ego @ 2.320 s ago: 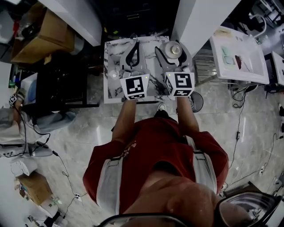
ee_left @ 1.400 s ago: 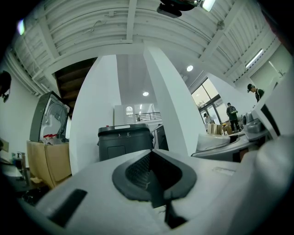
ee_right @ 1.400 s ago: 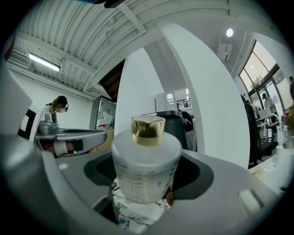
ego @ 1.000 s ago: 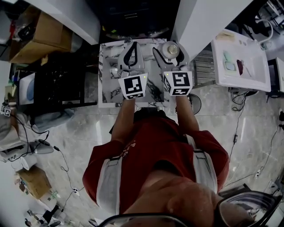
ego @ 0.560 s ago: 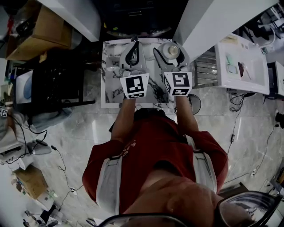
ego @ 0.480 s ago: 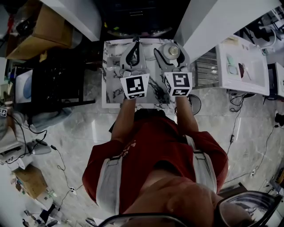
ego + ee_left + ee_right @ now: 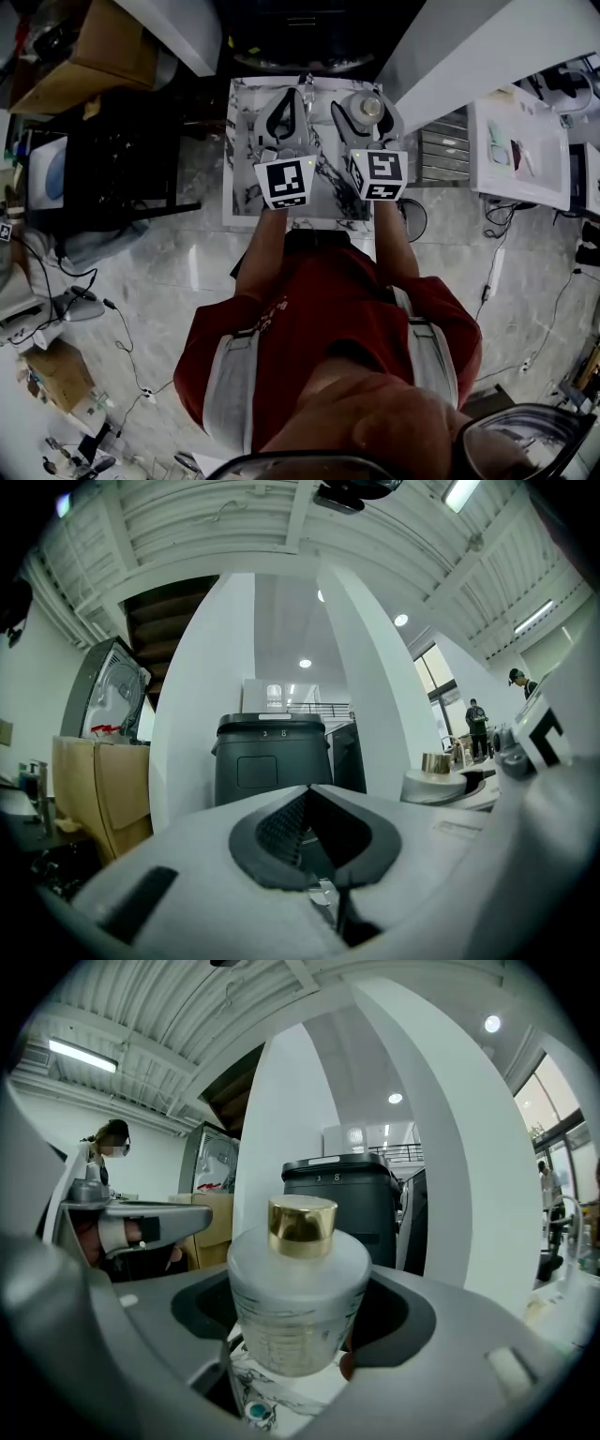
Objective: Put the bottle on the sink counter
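My right gripper [image 7: 302,1330] grasps the bottle [image 7: 298,1279] upright, gold cap on top, just over the marble table [image 7: 240,187]. The faint print on its body I cannot read. My left gripper [image 7: 309,799] is clenched, with nothing inside.

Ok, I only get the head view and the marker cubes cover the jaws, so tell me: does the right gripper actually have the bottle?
Observer: Yes. The right gripper is closed on the bottle, gripping both sides of its frosted body.
Operator: Is it upright?
Observer: Upright, with the gold cap on top.
Operator: And the left one?
Observer: The left gripper is shut, tips together, with nothing between them.
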Demonstrator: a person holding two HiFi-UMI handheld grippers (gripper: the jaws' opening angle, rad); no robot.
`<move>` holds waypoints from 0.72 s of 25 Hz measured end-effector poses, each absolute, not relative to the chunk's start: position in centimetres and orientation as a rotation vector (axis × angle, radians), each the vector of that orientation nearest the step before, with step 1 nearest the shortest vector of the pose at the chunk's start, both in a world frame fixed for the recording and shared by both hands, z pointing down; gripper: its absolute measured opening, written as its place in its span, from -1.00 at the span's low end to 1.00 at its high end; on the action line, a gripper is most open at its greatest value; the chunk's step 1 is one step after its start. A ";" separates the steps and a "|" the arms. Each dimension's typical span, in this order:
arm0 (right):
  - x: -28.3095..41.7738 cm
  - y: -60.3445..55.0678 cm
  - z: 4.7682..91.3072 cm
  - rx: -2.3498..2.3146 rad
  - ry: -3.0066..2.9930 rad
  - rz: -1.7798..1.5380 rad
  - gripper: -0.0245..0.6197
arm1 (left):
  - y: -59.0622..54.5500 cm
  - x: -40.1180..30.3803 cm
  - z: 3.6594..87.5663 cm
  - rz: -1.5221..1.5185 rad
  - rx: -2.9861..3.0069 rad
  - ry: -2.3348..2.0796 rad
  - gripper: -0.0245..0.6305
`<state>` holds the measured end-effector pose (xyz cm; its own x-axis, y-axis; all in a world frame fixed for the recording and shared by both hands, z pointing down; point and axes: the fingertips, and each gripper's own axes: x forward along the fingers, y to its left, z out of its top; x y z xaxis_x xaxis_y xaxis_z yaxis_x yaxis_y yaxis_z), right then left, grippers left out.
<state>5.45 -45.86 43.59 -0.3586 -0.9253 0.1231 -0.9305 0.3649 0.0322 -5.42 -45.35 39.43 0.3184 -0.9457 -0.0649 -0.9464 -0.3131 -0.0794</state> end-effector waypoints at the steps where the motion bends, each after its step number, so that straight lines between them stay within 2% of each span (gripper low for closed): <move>1: 5.2 -46.1 43.9 1.700 -2.488 0.069 0.14 | -45.5 -5.7 39.6 0.011 -2.468 1.780 -0.92; 18: 3.3 -49.1 51.3 1.640 -2.377 0.200 0.14 | -47.3 -9.0 42.9 -0.048 -2.502 1.825 -0.92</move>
<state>3.28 -49.07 51.26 -0.3376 -0.8994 0.2776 -0.9332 0.3584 0.0263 -8.96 -47.28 42.91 0.3053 -0.9523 -0.0009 -0.9509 -0.3048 -0.0541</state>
